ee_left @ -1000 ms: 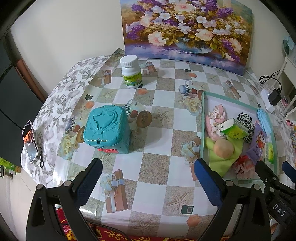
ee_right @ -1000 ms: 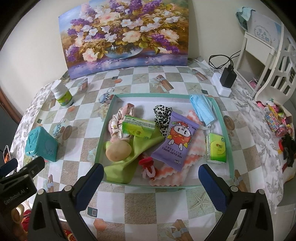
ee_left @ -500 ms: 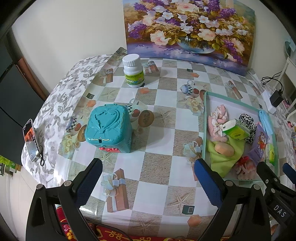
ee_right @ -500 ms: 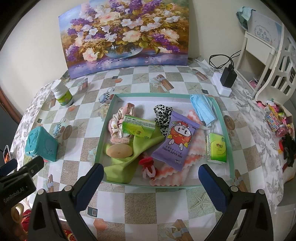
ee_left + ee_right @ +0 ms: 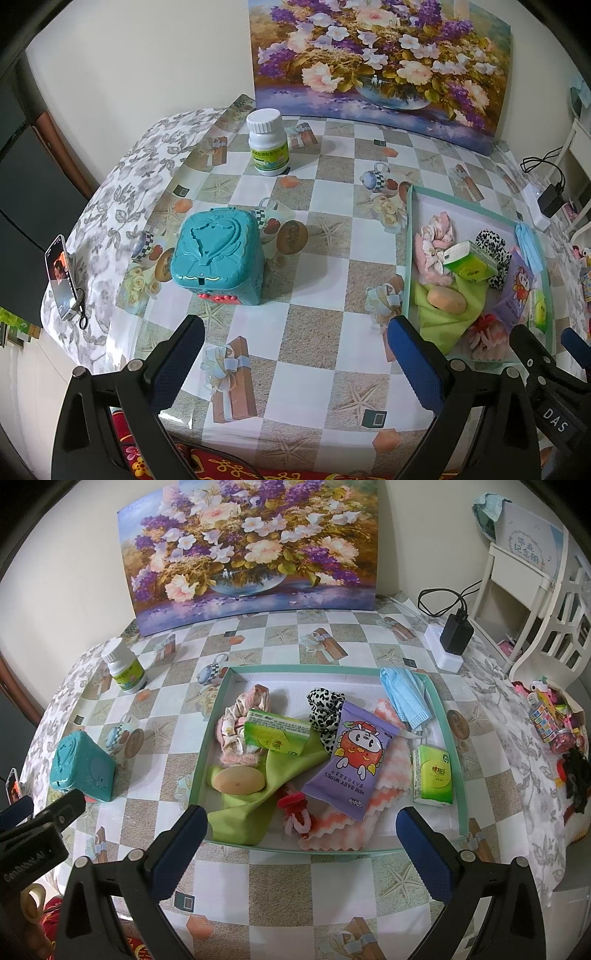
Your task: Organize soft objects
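tissue packs [image 5: 276,736]: 2 | scrunchies [image 5: 325,712]: 3 | wipes pack [image 5: 357,763]: 1 | face mask [image 5: 405,698]: 1 | bottle [image 5: 123,670]: 1

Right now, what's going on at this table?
A person holds two grippers over the table, both open and empty. The right gripper faces a green tray piled with soft things: a green cloth, purple wipes pack, tissue packs and scrunchies. The left gripper points toward a teal box. Nothing is grasped yet.

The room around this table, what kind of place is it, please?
Probably a home living space: a patterned oilcloth table with a flower painting against the wall, a white chair, and a charger plugged into a power strip.
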A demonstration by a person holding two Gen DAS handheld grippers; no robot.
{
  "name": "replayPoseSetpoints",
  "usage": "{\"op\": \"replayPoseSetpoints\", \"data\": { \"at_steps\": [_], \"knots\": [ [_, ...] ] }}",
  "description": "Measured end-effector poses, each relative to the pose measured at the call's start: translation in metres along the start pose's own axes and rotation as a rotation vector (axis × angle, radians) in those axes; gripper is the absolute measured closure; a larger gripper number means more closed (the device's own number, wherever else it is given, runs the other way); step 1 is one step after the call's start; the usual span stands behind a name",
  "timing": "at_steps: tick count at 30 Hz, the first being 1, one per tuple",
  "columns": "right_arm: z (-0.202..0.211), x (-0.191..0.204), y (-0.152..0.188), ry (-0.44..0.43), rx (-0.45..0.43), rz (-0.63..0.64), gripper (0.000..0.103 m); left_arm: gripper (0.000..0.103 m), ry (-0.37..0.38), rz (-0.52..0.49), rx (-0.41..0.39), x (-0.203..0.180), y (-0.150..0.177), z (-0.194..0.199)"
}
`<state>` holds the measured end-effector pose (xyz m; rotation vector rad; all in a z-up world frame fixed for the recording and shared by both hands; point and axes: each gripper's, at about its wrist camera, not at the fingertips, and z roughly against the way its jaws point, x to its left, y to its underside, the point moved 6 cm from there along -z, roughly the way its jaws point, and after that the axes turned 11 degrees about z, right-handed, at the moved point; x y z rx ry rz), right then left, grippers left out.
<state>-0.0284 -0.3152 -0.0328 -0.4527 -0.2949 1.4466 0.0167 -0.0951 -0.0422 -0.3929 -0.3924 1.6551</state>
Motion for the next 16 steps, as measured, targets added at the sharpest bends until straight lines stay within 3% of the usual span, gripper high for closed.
{"op": "replayPoseSetpoints", "data": {
  "at_steps": [16],
  "knots": [
    [-0.0007,-0.0002,-0.0002,0.0,0.001,0.001,0.0,0.004,0.005,0.023,-0.004,-0.0001,-0.0011,0.0028]
  ]
}}
